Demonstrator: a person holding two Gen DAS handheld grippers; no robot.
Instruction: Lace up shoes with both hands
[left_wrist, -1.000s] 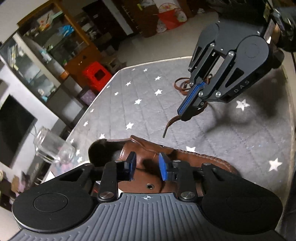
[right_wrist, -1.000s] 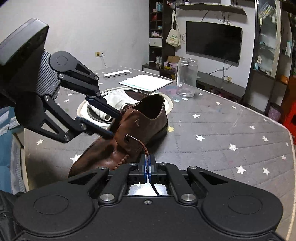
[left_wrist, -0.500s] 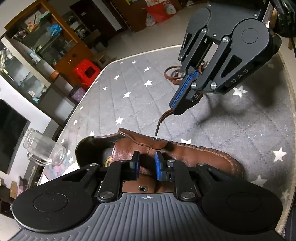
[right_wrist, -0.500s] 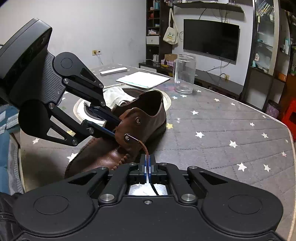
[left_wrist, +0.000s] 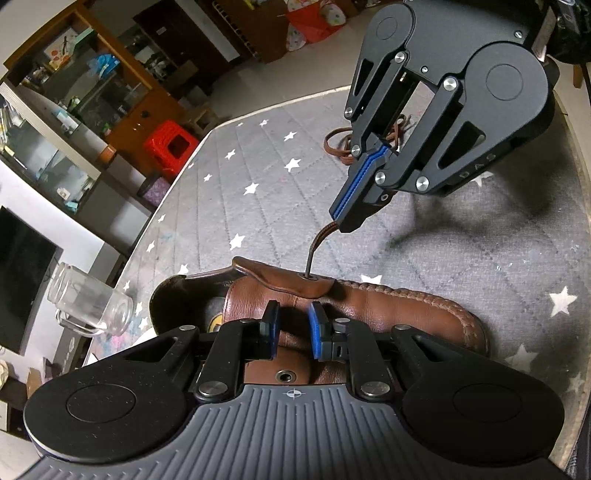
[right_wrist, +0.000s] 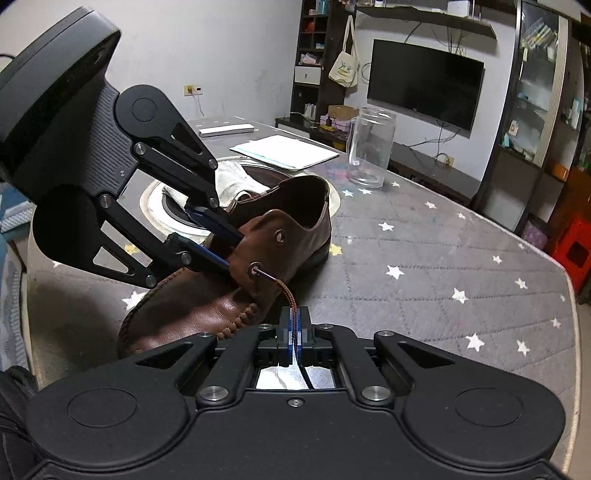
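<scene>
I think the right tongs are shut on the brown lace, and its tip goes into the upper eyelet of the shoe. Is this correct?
Not quite. The right tongs are shut on the lace, but its tip enters the lower eyelet of the shoe; the upper eyelet has no lace in it. The right wrist view shows this.

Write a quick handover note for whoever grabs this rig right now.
Right tool: shut on the brown lace, its tip entering the lower eyelet on the shoe's near flap.
Left tool: open, fingers straddling the tongue of the brown shoe, gripping nothing.
The shoe sits on the starred cloth.
Done: first eyelet started.
Left: pull the lace through, then thread the upper eyelet and the far flap.
</scene>
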